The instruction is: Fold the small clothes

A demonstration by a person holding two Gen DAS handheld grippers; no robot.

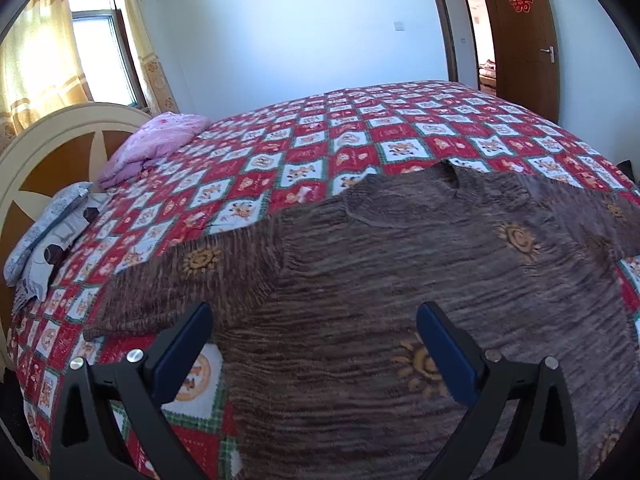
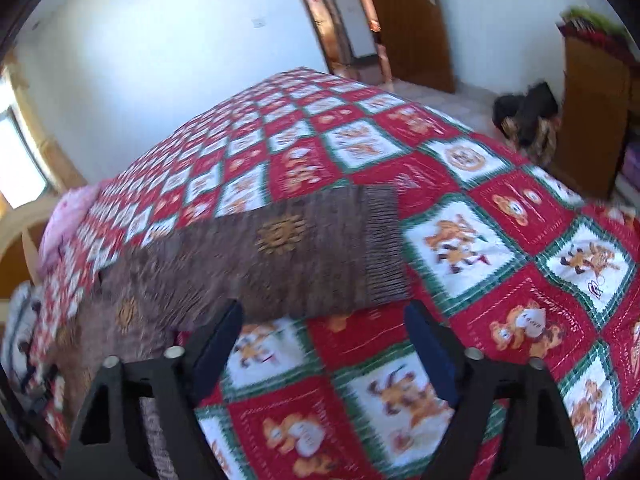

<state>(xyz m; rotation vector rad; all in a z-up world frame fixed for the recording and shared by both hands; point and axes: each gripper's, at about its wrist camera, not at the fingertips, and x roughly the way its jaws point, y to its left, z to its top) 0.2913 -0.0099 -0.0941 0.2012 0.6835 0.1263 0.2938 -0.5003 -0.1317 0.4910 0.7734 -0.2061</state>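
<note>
Brown knit sweater (image 1: 400, 264) spread flat on red checked quilt (image 1: 320, 136).
Left gripper (image 1: 314, 344) released above sweater body; right gripper (image 2: 324, 344) released, empty, beside sleeve cuff (image 2: 382, 244).

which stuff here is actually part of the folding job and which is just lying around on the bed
Part of the job:
- brown sweater with sun motifs, spread flat on the quilt
- left gripper, open above the sweater
- right gripper, open near the sleeve

Just lying about:
- pink bedding by the headboard
- grey patterned pillows
- dark bag on the floor
</note>
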